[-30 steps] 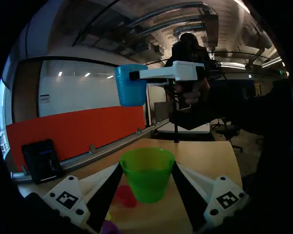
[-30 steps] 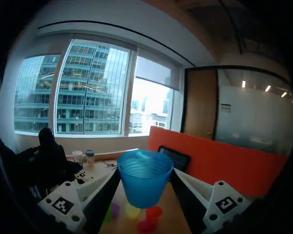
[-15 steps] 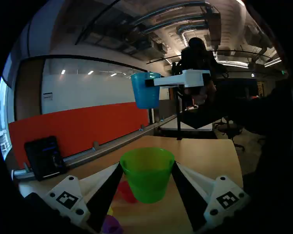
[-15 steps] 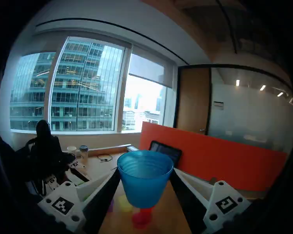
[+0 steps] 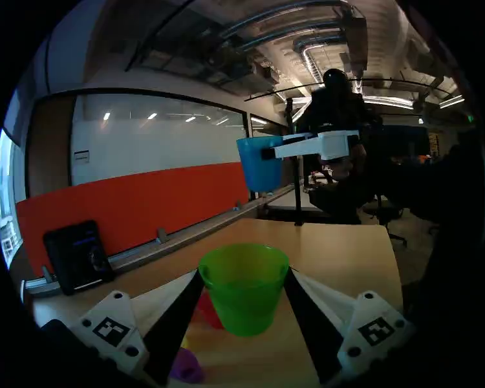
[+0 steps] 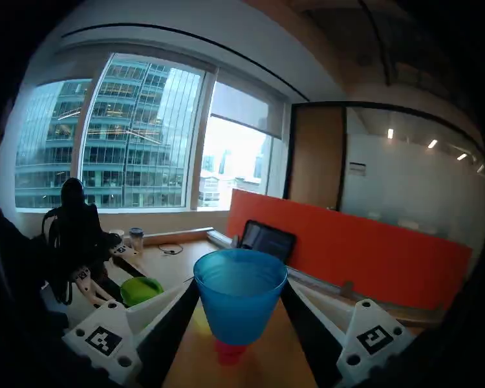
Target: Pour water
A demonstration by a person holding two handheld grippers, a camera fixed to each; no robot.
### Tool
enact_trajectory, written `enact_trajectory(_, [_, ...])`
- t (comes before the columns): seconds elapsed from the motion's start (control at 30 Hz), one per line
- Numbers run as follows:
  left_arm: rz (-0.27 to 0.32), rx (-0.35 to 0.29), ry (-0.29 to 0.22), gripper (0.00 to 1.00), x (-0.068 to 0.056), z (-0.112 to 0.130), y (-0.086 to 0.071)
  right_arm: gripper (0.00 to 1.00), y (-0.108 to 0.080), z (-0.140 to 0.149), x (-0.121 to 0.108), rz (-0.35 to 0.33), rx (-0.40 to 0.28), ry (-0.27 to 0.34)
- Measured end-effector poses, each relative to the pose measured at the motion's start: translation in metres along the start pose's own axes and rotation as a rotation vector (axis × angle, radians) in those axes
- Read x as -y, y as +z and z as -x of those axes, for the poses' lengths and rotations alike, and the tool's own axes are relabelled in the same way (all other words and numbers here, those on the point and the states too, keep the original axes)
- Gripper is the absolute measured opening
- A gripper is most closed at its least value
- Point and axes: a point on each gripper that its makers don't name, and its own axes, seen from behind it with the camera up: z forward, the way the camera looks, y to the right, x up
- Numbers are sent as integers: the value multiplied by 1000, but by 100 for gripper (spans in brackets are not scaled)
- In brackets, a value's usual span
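A green cup [image 5: 244, 297] stands upright between the fingers of my left gripper [image 5: 242, 278], which is shut on it above the wooden table [image 5: 346, 252]. Farther off, a person's hand holds my right gripper [image 5: 268, 154], with a blue cup [image 5: 260, 163] upright in the air. In the right gripper view that blue cup [image 6: 240, 294] is clamped by my right gripper [image 6: 240, 288], and the green cup [image 6: 141, 290] with the left gripper appears low at the left. I cannot see water in either cup.
Small red [image 5: 207, 310] and purple [image 5: 185, 365] cups lie on the table below the green cup; a red one [image 6: 229, 352] sits under the blue cup. A dark tablet [image 5: 77, 255] leans against the orange partition [image 5: 145, 200]. Two paper cups [image 6: 136, 236] stand by the window.
The right gripper with the blue cup has drifted right, lower and farther away in the left gripper view. The green cup has come into the right gripper view. The left gripper stays put.
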Motion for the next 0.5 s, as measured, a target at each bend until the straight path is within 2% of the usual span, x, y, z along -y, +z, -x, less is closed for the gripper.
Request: enact_trajectory(0.5, [16,69,-11,87,-9,31,1,91,-4,50,13,-59,67,28])
